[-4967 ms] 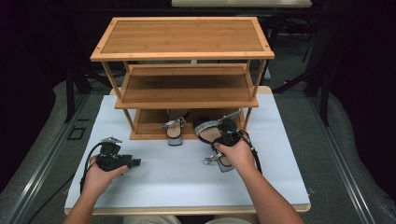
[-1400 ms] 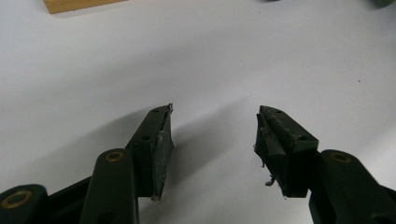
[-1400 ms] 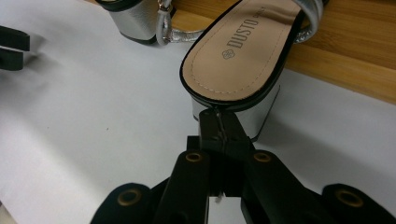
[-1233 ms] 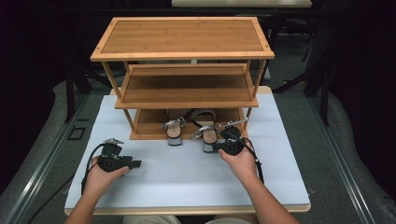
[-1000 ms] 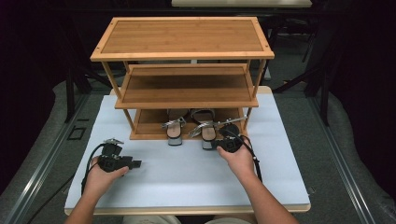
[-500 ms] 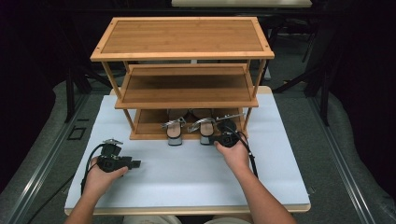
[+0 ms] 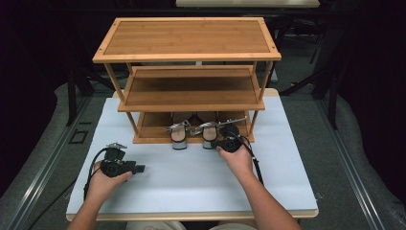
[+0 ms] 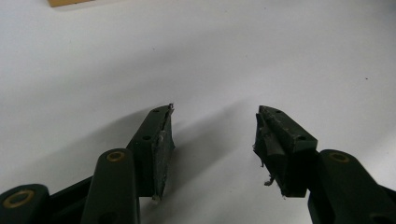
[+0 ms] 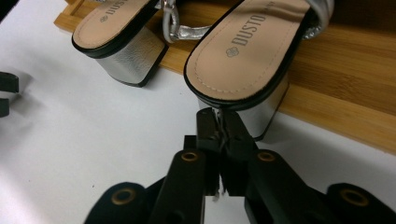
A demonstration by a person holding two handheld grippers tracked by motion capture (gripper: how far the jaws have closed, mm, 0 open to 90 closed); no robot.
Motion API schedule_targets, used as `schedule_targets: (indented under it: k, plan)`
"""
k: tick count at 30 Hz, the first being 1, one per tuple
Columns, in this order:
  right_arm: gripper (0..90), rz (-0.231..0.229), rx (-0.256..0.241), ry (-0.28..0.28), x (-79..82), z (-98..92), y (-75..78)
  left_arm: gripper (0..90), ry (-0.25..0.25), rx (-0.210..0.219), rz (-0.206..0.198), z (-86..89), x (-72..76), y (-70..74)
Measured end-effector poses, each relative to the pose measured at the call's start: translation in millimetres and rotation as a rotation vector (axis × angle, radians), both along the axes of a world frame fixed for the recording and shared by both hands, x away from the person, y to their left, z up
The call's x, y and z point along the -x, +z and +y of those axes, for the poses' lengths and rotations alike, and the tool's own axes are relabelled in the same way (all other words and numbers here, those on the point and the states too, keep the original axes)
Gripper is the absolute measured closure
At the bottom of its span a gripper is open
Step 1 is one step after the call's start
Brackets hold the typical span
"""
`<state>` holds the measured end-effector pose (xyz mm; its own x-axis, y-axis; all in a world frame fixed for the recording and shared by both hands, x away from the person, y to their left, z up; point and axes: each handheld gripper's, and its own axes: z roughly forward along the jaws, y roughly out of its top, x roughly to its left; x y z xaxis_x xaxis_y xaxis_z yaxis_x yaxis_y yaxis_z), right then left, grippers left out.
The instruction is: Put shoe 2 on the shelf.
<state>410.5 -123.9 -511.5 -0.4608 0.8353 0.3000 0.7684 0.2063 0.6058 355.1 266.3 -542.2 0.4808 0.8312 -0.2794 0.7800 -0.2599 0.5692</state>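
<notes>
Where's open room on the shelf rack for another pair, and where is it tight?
The middle shelf and top shelf are bare. The bottom shelf is free left of the two sandals; to their right, the right gripper crowds the heel.

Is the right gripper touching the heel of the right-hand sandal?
Touching. In the right gripper view, the right gripper, jaws shut, presses its tips against the silver heel of the right-hand sandal.

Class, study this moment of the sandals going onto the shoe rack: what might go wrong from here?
1. The right gripper presses shut-jawed against the right sandal's heel; it may slip off the shiny block.
2. Both heels overhang the bottom shelf, so the sandals could tip out.
3. A skewed push might knock the left sandal.
</notes>
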Motion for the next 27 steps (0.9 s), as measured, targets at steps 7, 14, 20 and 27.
schedule_targets:
  k: [7,14,20,27]
  plan:
    - [85.8,-0.021,-0.031,-0.028,11.9,-17.1,2.7,48.5,0.0,-0.003,-0.025,-7.0,-3.6,0.6]
    - [81.8,-0.019,-0.008,-0.045,12.8,-30.5,1.0,56.1,-0.03,-0.021,-0.055,-24.7,-10.9,5.1]
    - [81.7,-0.024,-0.016,-0.042,11.7,-27.6,-3.2,73.5,-0.017,-0.001,-0.117,-37.0,-22.6,7.7]
    - [82.3,-0.054,0.003,-0.051,8.1,-20.4,-3.2,89.8,-0.037,-0.03,-0.131,-58.5,-39.6,11.8]
